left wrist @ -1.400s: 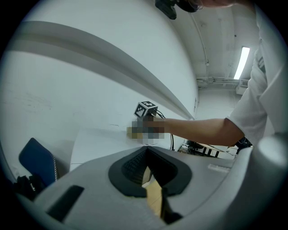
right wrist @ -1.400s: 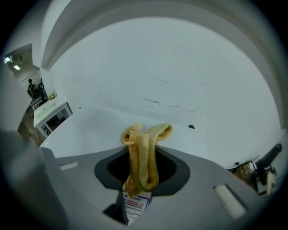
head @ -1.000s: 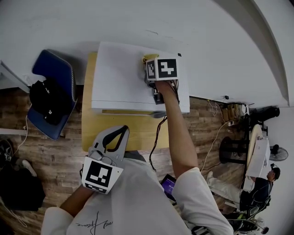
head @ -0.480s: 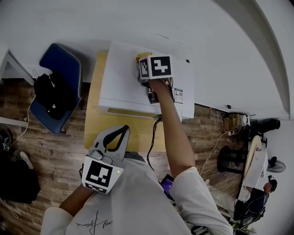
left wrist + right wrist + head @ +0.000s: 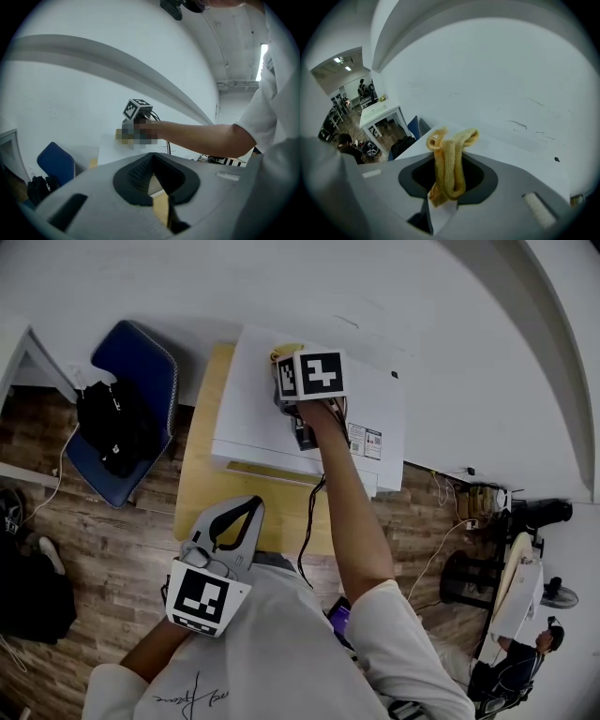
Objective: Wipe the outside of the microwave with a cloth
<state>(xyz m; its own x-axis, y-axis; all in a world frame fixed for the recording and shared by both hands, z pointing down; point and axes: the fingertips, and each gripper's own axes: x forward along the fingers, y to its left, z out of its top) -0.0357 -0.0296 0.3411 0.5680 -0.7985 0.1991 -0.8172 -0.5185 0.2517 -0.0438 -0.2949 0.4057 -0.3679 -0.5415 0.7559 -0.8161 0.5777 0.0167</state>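
The right gripper has its jaws clamped on a yellow cloth. The cloth's folded end stands out past the jaw tips and lies against the white top of the microwave, under this gripper. The left gripper has its jaws together with nothing between them. It hangs nearer the person, over the edge of the wooden table, well apart from the right gripper.
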